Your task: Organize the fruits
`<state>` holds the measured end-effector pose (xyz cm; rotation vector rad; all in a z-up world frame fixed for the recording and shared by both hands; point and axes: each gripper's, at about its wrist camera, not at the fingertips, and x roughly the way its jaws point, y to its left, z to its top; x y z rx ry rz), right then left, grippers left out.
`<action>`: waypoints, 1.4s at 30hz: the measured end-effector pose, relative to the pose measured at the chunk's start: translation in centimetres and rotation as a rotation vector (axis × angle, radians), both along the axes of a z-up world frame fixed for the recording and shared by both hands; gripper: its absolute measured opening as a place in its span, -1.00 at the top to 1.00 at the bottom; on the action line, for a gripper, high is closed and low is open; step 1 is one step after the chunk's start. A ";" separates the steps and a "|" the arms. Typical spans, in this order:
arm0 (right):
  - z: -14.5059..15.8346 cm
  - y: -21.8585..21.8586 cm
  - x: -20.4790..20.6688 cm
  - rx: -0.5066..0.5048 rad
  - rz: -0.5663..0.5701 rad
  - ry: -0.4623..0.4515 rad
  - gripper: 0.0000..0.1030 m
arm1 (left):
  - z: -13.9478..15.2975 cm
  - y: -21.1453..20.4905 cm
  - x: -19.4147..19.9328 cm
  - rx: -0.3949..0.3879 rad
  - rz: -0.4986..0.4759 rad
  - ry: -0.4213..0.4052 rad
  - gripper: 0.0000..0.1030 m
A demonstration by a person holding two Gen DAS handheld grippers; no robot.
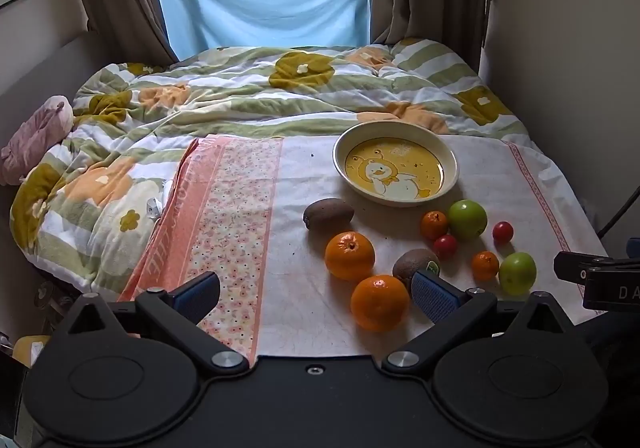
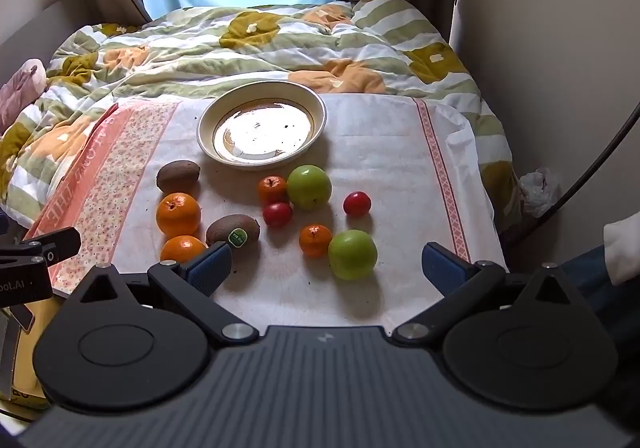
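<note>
left wrist view: my left fingers (image 1: pixel 316 294) are spread as wide as they go and hold nothing, hovering over the near edge of the cloth (image 1: pixel 304 184) laid on the bed (image 1: pixel 240 88). the empty plate (image 1: pixel 396 167) with the duck picture sits toward the far edge of the cloth. in front of it the fruits lie loose: a kiwi (image 1: pixel 328 213) nearest the plate, two big oranges (image 1: pixel 349 255) (image 1: pixel 380 302) in a line toward me, and a stickered kiwi (image 1: pixel 416 266) partly behind my right-hand pad. further right are a small orange (image 1: pixel 434 225) touching a green apple (image 1: pixel 467 219), two red tomatoes (image 1: pixel 445 246) (image 1: pixel 502 231), another small orange (image 1: pixel 485 265) and a second green apple (image 1: pixel 517 273).

right wrist view: my right fingers (image 2: pixel 326 266) are also fully spread and empty, with the nearer green apple (image 2: pixel 353 254) between them but untouched, near the cloth's front edge.
</note>
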<state>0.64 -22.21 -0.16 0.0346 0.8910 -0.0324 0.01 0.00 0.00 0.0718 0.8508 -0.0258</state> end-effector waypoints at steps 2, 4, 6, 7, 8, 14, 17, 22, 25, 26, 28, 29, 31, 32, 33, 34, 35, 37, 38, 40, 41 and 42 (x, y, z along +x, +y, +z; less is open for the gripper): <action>0.0 0.1 0.0 -0.002 0.001 0.001 -1.00 | 0.0 0.1 0.2 0.010 0.005 0.001 -1.00; 0.1 0.2 -0.1 -0.008 0.003 0.002 -1.00 | 0.0 -0.4 -0.1 0.050 0.010 -0.039 -1.00; -0.1 -0.1 0.1 0.003 0.000 0.005 -1.00 | 0.4 -0.4 -0.6 0.035 0.012 -0.040 -1.00; -0.1 -0.1 0.1 0.007 0.000 0.005 -1.00 | 0.6 -0.5 -0.6 0.033 0.014 -0.037 -1.00; -0.2 -0.1 0.1 0.009 -0.001 0.005 -1.00 | 0.7 -0.7 -0.5 0.034 0.016 -0.036 -1.00; -0.1 -0.1 0.0 0.010 -0.004 0.001 -1.00 | 0.2 0.2 0.2 0.008 0.008 -0.018 -1.00; 0.0 0.2 0.2 0.007 -0.003 0.000 -1.00 | 0.2 0.2 0.2 0.015 0.010 -0.019 -1.00; 0.0 0.4 0.2 0.007 -0.005 0.000 -1.00 | 0.3 0.2 0.2 0.032 0.017 -0.019 -1.00; 0.1 0.4 0.2 0.007 -0.002 0.001 -1.00 | 0.3 0.2 0.2 0.030 0.016 -0.018 -1.00; 0.1 0.5 0.1 0.007 -0.002 0.001 -1.00 | 0.3 0.2 0.3 0.026 0.016 -0.017 -1.00; 0.0 0.4 0.2 0.007 -0.001 0.001 -1.00 | 0.3 0.2 0.3 0.024 0.018 -0.017 -1.00; 0.0 0.3 0.2 0.009 -0.001 0.002 -1.00 | 0.3 0.2 0.3 0.024 0.017 -0.017 -1.00; 0.0 0.3 0.2 0.009 -0.002 0.003 -1.00 | 0.3 0.2 0.3 0.022 0.016 -0.018 -1.00; 0.0 0.3 0.2 0.012 -0.002 0.004 -1.00 | 0.3 0.1 0.3 0.021 0.017 -0.017 -1.00; 0.1 0.3 0.2 0.015 -0.001 0.004 -1.00 | 0.3 0.1 0.3 0.019 0.017 -0.016 -1.00; -0.1 0.4 0.4 0.015 0.006 0.007 -1.00 | 0.2 0.2 0.3 0.018 0.017 -0.014 -1.00; 0.0 0.5 0.4 0.016 0.007 0.008 -1.00 | 0.2 0.1 0.3 0.018 0.018 -0.013 -1.00; 0.0 0.5 0.4 0.015 0.008 0.007 -1.00 | 0.1 0.0 0.3 0.021 0.017 -0.011 -1.00; 0.0 0.4 0.4 0.015 0.007 0.007 -1.00 | 0.1 0.0 0.3 0.022 0.016 -0.012 -1.00; 0.0 0.5 0.5 0.016 0.008 0.007 -1.00 | 0.1 -0.1 0.4 0.020 0.014 -0.013 -1.00; 0.0 0.5 0.5 0.016 0.009 0.007 -1.00 | 0.1 -0.2 0.4 0.019 0.014 -0.013 -1.00; 0.0 0.5 0.5 0.017 0.008 0.007 -1.00 | 0.1 -0.2 0.4 0.018 0.013 -0.014 -1.00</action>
